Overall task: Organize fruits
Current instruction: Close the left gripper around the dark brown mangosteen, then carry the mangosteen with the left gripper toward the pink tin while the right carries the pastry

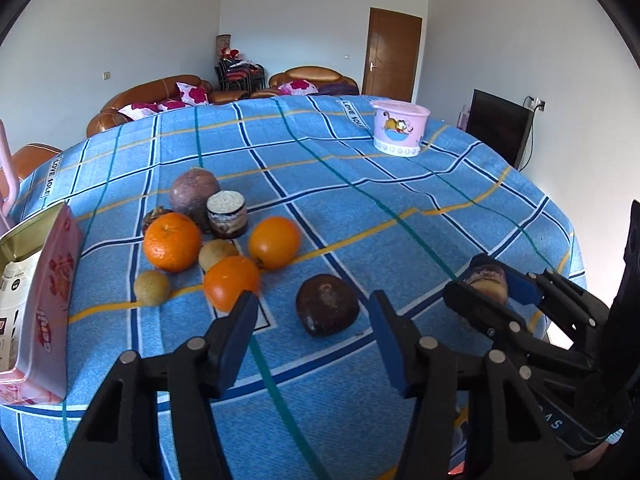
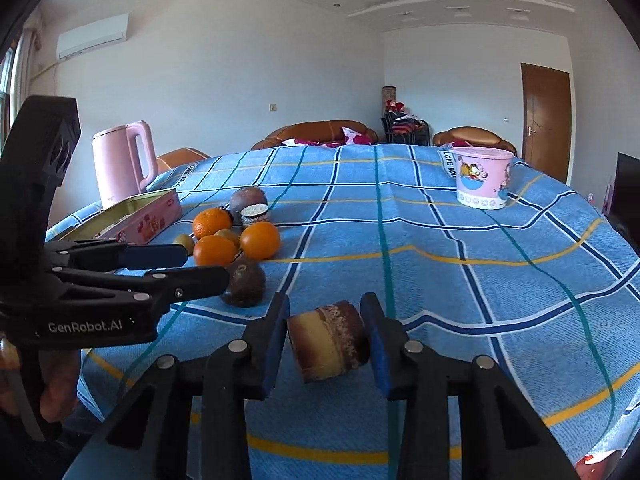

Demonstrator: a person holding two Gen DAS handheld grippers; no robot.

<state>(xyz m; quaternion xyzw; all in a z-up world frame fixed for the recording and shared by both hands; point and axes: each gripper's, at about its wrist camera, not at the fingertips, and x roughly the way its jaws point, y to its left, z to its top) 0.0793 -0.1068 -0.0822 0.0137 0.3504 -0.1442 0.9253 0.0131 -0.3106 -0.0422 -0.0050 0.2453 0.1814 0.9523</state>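
Right wrist view: right gripper pinching the cut fruit piece squarely. Left gripper spread, nearing dark round fruit; centring before squeezing gently.

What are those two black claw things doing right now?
Left gripper: open around the dark brown round fruit, not gripping.
Right gripper: shut on the brown-and-yellow cut fruit piece.

"LOVE SOLE" on tablecloth label; "GenRobot.AI" on left gripper body.
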